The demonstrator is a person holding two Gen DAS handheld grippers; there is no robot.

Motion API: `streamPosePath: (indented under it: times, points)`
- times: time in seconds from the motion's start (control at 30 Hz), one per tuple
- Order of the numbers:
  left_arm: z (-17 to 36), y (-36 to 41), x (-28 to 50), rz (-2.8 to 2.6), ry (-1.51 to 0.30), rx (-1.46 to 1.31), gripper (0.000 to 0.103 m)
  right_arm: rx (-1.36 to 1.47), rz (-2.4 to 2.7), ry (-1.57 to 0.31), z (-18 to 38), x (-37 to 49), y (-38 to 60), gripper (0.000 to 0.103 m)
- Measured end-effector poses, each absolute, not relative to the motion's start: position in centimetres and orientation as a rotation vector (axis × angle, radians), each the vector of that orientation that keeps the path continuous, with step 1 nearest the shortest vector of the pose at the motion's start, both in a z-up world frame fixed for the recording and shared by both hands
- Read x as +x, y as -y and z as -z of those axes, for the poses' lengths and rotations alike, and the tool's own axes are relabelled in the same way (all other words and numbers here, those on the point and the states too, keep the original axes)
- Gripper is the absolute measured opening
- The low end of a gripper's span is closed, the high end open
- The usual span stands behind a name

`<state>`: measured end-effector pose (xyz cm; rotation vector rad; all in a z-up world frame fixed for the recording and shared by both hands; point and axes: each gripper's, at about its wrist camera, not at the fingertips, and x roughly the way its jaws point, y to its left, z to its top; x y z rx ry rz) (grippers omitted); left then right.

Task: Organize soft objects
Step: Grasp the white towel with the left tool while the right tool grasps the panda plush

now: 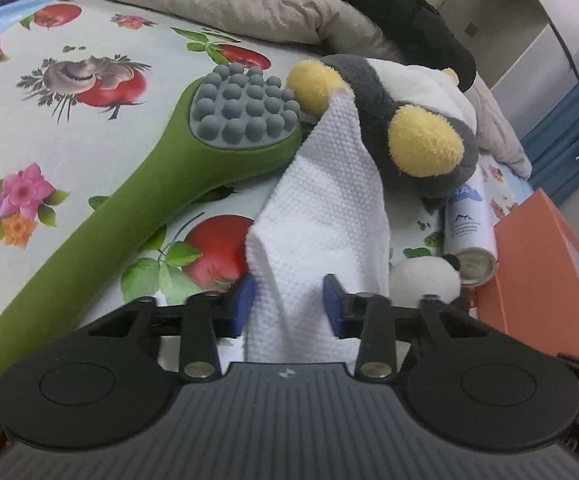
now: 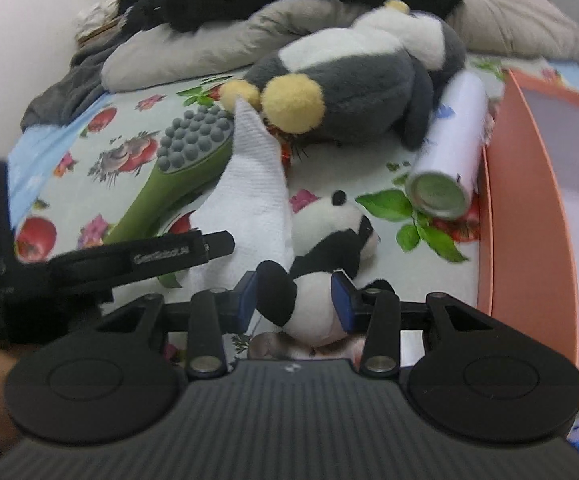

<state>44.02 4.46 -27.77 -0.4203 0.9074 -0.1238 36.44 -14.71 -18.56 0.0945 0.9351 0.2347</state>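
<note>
The left gripper [image 1: 289, 300] pinches the white paper towel [image 1: 329, 184]; the right gripper [image 2: 295, 300] clamps the panda plush [image 2: 321, 256]. Lifting could drag the towel, tipping the penguin plush [image 1: 409, 120] beside it.

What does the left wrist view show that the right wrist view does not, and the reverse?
Only the left wrist view shows the left gripper with the white paper towel between its blue pads.

Only the right wrist view shows the right gripper closed around the panda plush, and the orange box's open inside.

Both show the green massager, the grey penguin plush, the spray can and the flowered cloth.
</note>
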Motion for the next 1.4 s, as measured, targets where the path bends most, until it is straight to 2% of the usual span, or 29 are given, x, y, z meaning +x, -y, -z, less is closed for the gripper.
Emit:
streamPosePath:
  times: [0.03, 0.07, 0.17, 0.27, 0.3, 0.33, 0.37, 0.4, 0.53, 0.83, 1.2, 1.33, 1.4]
  points:
    - [27.8, -4.4, 44.0, 0.116, -0.912, -0.401, 0.02, 0.064, -0.24, -0.923, 18.6, 36.3, 14.3, 0.043]
    - [27.8, -4.3, 43.9, 0.101, -0.914, -0.382, 0.011, 0.046, -0.249, -0.914, 18.6, 36.2, 14.0, 0.043]
    - [27.7, -4.7, 43.2, 0.096, -0.902, -0.393, 0.007, 0.022, -0.288, -0.913, 19.1, 35.7, 13.4, 0.043]
    - [27.4, -4.7, 42.0, 0.091, -0.873, -0.374, 0.006, -0.066, -0.307, -0.855, 19.5, 34.6, 12.5, 0.042]
    - [27.2, -4.8, 41.5, 0.087, -0.868, -0.372, 0.006, -0.089, -0.303, -0.846, 19.7, 34.5, 12.3, 0.039]
    - [27.0, -4.9, 40.9, 0.086, -0.863, -0.372, 0.006, -0.101, -0.292, -0.839, 20.0, 34.4, 12.2, 0.03]
    - [26.8, -5.0, 40.2, 0.083, -0.859, -0.37, 0.006, -0.106, -0.28, -0.83, 20.2, 34.2, 12.2, 0.027]
    - [26.5, -5.1, 39.6, 0.079, -0.859, -0.37, 0.006, -0.118, -0.272, -0.816, 20.2, 34.1, 12.1, 0.019]
    - [25.2, -5.7, 36.7, 0.079, -0.867, -0.396, 0.005, -0.146, -0.238, -0.765, 19.1, 33.0, 12.4, 0.016]
    - [23.3, -5.5, 28.6, 0.081, -0.877, -0.41, 0.005, -0.172, -0.25, -0.726, 16.6, 27.6, 13.9, 0.015]
    - [22.8, -5.5, 20.4, 0.048, -0.922, -0.413, 0.005, -0.204, -0.356, -0.761, 17.1, 19.5, 14.3, 0.015]
    - [22.9, -5.5, 19.2, 0.026, -0.93, -0.411, 0.007, -0.188, -0.415, -0.79, 17.0, 18.0, 14.1, 0.02]
    - [23.1, -5.5, 18.9, 0.01, -0.94, -0.41, 0.01, -0.167, -0.444, -0.796, 16.9, 17.5, 14.2, 0.023]
